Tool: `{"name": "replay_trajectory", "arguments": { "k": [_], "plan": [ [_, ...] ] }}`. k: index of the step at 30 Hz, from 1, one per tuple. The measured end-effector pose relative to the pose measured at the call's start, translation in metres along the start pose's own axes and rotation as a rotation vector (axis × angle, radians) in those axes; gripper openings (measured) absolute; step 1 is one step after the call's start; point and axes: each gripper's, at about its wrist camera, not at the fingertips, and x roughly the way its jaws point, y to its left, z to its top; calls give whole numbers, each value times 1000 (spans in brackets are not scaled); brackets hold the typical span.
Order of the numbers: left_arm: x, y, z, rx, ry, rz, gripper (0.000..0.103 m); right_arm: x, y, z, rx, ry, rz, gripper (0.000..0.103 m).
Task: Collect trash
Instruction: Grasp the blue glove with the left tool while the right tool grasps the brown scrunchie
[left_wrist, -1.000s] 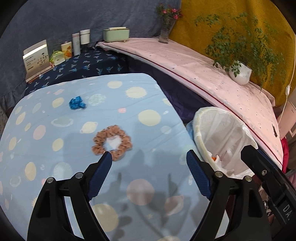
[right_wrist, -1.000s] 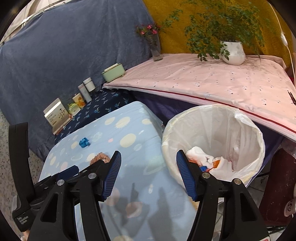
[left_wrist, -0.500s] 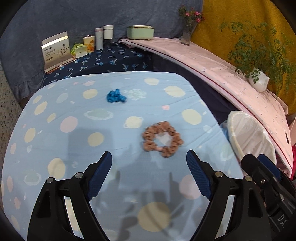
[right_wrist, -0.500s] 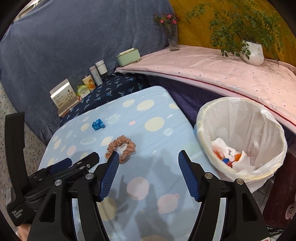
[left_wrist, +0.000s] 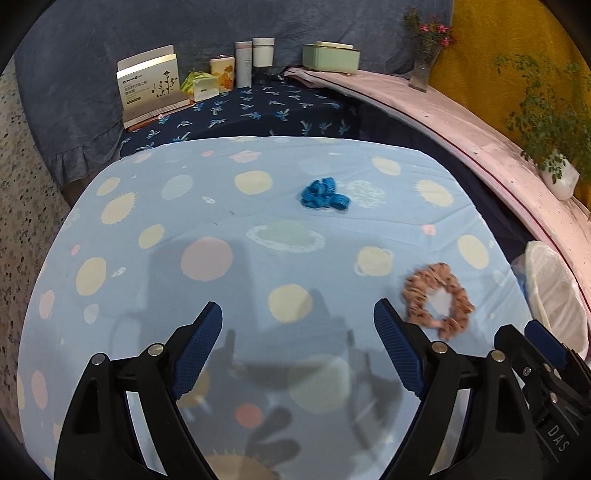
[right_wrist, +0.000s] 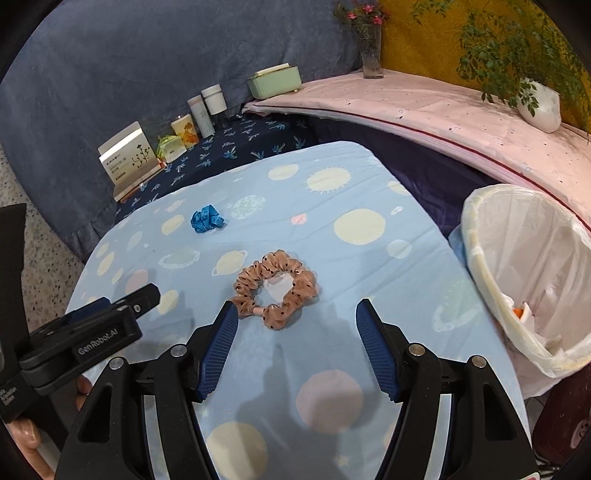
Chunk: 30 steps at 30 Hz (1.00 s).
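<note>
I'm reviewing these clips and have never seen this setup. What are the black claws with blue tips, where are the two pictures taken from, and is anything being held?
No robot here: a person carries a hand-held two-finger gripper in each hand, and each has a wide-angle camera looking along its fingers. One picture is from the left gripper, the other from the right gripper; in the right view the left tool shows at the side. Both grippers are open and hold nothing. On the blue planet-print cloth lie a tan scrunchie, just ahead of the right gripper, and a crumpled blue scrap farther back. A lined trash bin with some rubbish inside stands beside the table on the right.
</note>
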Motion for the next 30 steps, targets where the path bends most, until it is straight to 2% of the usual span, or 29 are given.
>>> {"name": "replay_trajectory", "arguments": {
  "k": [4, 12, 17, 21, 27, 30],
  "plan": [
    [17, 8, 14, -13, 5, 6, 80, 24, 3, 6, -3, 18, -4, 62],
    [56, 9, 50, -23, 1, 4, 80, 65, 0, 16, 7, 63, -7, 40],
    [82, -1, 69, -3, -1, 0, 80, 78, -1, 18, -11, 70, -18, 22],
    [103, -9, 80, 9, 9, -10, 79, 81, -3, 20, -9, 63, -9, 17],
    [120, -20, 84, 21, 29, -60, 60, 85, -4, 23, 0, 61, 1, 17],
    [120, -27, 83, 36, 34, -96, 39, 84, -4, 23, 0, 61, -1, 16]
  ]
}}
